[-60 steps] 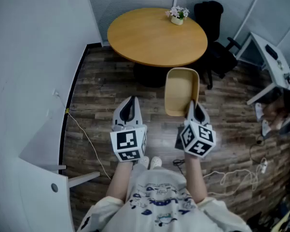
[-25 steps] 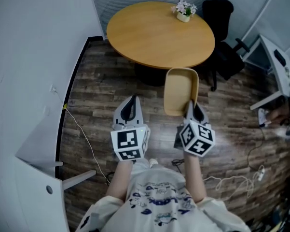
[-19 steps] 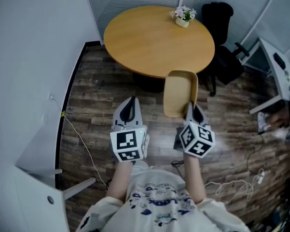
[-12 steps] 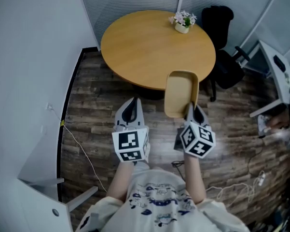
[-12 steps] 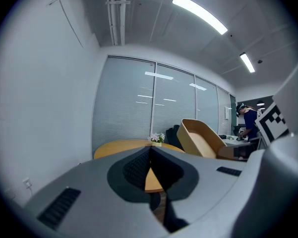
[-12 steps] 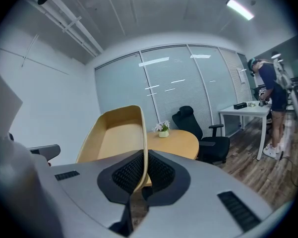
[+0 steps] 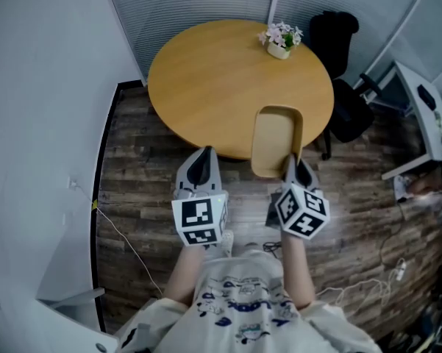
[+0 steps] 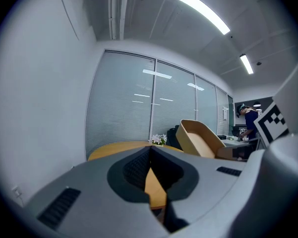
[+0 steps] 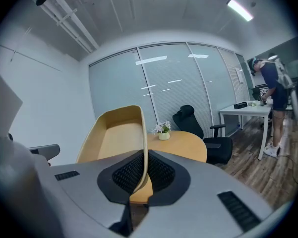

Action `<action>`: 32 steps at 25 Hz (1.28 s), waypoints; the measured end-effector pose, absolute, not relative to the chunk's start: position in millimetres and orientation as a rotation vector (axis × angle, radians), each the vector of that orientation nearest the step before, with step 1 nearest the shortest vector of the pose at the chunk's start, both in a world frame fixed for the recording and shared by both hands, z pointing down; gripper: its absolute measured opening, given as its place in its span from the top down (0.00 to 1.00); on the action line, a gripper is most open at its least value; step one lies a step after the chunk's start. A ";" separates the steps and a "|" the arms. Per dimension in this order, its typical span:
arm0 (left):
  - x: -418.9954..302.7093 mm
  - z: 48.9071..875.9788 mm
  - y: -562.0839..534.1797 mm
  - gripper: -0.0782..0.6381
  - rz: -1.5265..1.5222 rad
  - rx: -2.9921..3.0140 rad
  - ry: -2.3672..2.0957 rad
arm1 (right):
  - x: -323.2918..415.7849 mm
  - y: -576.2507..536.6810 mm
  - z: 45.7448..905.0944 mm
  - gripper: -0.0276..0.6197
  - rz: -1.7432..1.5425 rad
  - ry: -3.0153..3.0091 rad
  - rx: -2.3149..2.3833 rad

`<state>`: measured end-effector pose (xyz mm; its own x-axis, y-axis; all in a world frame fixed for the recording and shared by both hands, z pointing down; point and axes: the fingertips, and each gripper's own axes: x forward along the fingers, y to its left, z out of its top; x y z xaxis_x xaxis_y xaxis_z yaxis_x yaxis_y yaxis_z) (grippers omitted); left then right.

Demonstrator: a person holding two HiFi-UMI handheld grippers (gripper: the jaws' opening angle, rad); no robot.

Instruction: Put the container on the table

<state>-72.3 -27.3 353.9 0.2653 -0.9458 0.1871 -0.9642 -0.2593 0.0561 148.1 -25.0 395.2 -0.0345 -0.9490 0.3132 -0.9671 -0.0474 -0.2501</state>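
The container (image 7: 274, 140) is a tan wooden tray with rounded corners, held out level in front of me over the near edge of the round wooden table (image 7: 221, 79). My right gripper (image 7: 294, 165) is shut on the tray's near right wall; in the right gripper view the thin wall (image 9: 145, 157) runs between the jaws. My left gripper (image 7: 201, 169) hangs to the tray's left over the floor, shut and empty. In the left gripper view the tray (image 8: 201, 139) shows to the right of that gripper (image 8: 149, 157).
A small pot of flowers (image 7: 281, 39) stands at the table's far right. A black office chair (image 7: 340, 43) sits behind the table, and a white desk (image 7: 426, 105) is at the right. Cables (image 7: 121, 230) lie on the wooden floor. A wall runs along the left.
The table has come nearer in the head view; the tray, before over the floor, now overlaps the table's near edge. Both grippers keep their hold and spacing.
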 end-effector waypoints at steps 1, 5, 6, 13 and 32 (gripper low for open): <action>-75.6 355.5 -32.9 0.89 0.173 2.365 -1.802 | 145.6 -29.8 396.2 0.94 0.629 -2.134 2.151; -82.9 364.4 -51.6 0.89 0.180 2.342 -1.793 | 141.9 -44.6 402.7 0.94 0.637 -2.108 2.142; -84.0 367.7 -55.1 0.89 0.186 2.334 -1.791 | 141.5 -47.4 405.8 0.94 0.645 -2.101 2.138; -90.5 386.7 -82.2 0.89 0.215 2.285 -1.790 | 137.1 -78.6 425.2 0.94 0.680 -2.078 2.098; -86.2 395.8 -222.1 0.89 0.244 2.180 -1.892 | 145.1 -240.6 444.9 0.94 0.728 -2.128 1.981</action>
<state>-86.2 -222.1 395.8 0.1457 -0.9479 0.2833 -0.9888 -0.1298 0.0741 145.1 -240.6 444.9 -0.1203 -0.8990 0.4211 -0.9686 0.0134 -0.2482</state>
